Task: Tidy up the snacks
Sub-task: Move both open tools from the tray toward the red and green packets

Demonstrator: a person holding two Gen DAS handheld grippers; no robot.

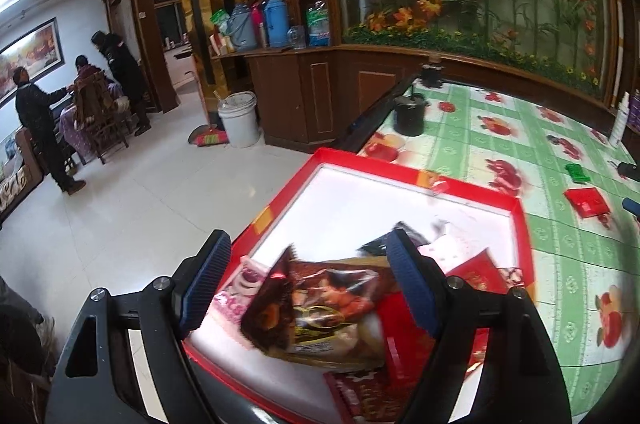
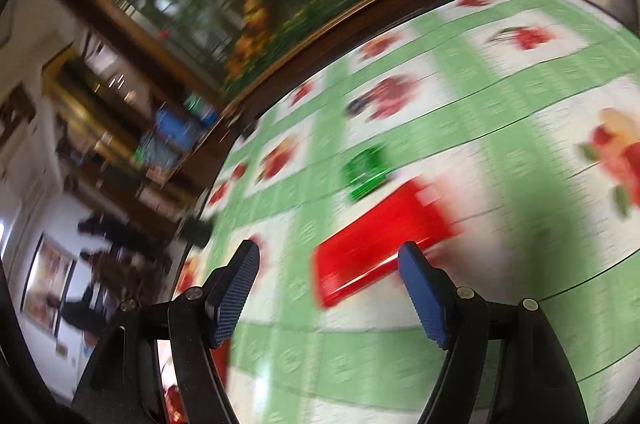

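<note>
A red box (image 1: 520, 224) with a white floor sits at the table's left end. Several snack packets lie in its near part, a brown one (image 1: 320, 308) on top. My left gripper (image 1: 308, 248) is open above that packet, fingers apart on either side and not touching it. A red packet (image 1: 586, 202) and a green packet (image 1: 577, 172) lie on the tablecloth to the right. In the blurred right wrist view my right gripper (image 2: 328, 256) is open and empty just above the table, with the red packet (image 2: 380, 244) between and beyond its fingertips and the green packet (image 2: 366, 170) behind it.
The table carries a green checked fruit-print cloth (image 1: 520, 128). A black pot (image 1: 409, 114) and a small black jar (image 1: 432, 74) stand at its far left, a white bottle (image 1: 619, 122) at the far right. A white bucket (image 1: 239, 118) stands on the floor; people stand far left.
</note>
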